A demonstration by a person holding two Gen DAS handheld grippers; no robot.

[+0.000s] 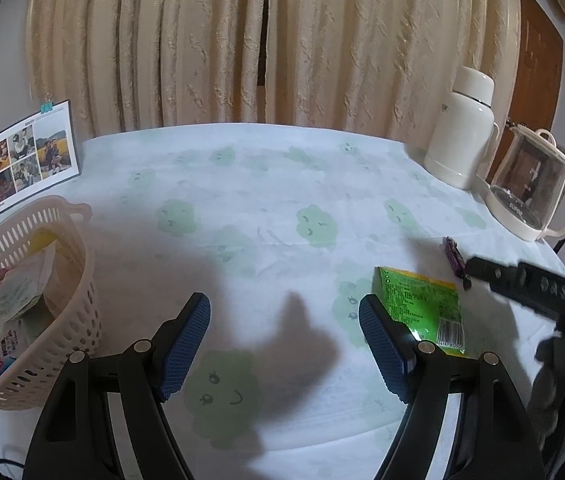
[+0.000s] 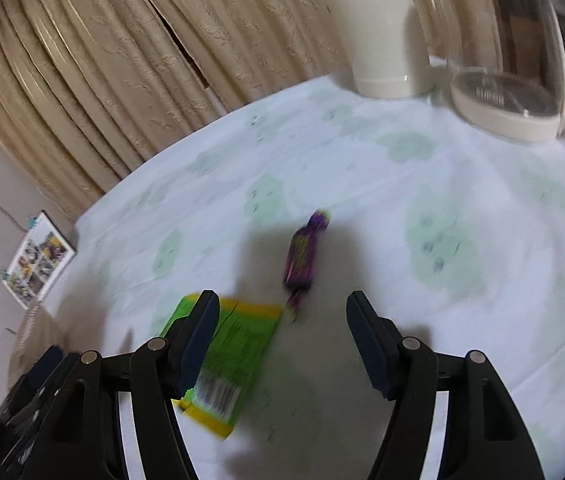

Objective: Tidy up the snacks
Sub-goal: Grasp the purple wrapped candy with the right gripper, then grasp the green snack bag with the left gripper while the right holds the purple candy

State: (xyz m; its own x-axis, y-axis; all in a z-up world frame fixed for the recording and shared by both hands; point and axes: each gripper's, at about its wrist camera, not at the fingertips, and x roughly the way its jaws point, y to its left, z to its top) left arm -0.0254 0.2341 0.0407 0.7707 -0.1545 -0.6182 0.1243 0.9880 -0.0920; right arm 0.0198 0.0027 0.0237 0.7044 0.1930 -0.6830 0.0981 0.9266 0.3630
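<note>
Covering the table, a white cloth [image 1: 266, 184] carries a basket [image 1: 62, 320] near-left, a green packet [image 2: 226, 360] near-right, and a purple candy [image 2: 302, 256] lengthwise near-to-far. Left gripper [image 1: 284, 344] and right gripper [image 2: 282, 348] gape wide, empty.

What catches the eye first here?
The bright green packet lies flat on the table, with a purple candy just beyond it. The right gripper hovers over both, jaws open. At the far left stands a basket already holding snacks.
</note>
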